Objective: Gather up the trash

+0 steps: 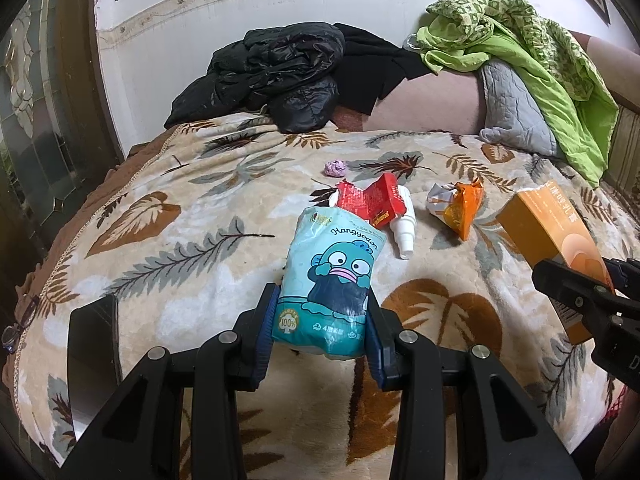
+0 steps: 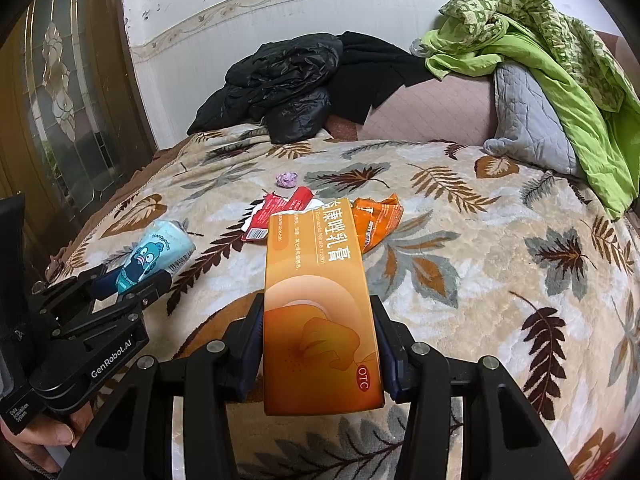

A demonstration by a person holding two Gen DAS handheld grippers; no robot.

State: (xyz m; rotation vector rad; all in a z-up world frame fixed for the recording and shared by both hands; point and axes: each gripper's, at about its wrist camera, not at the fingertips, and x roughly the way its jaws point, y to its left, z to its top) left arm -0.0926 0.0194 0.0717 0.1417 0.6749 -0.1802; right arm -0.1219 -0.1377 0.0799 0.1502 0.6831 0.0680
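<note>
My left gripper (image 1: pixel 322 330) is shut on a teal tissue pack (image 1: pixel 332 280) printed with a cartoon fish, held above the bed; the right wrist view shows the pack (image 2: pixel 158 254) at the left. My right gripper (image 2: pixel 320 354) is shut on an orange medicine box (image 2: pixel 318 312), whose far end is torn open; in the left wrist view that box (image 1: pixel 556 232) is at the right. On the blanket beyond lie a torn red carton (image 1: pixel 370 202), a white spray bottle (image 1: pixel 404 232), an orange wrapper (image 1: pixel 464 208) and a small purple paper ball (image 1: pixel 335 168).
A leaf-patterned blanket (image 1: pixel 192 216) covers the bed. A black jacket (image 1: pixel 276 76), green cloth (image 1: pixel 532 60) and a grey pillow (image 1: pixel 512 104) lie along the far wall. A dark flat object (image 1: pixel 94 344) stands at the near left. A glass-panelled door (image 2: pixel 68 92) is at the left.
</note>
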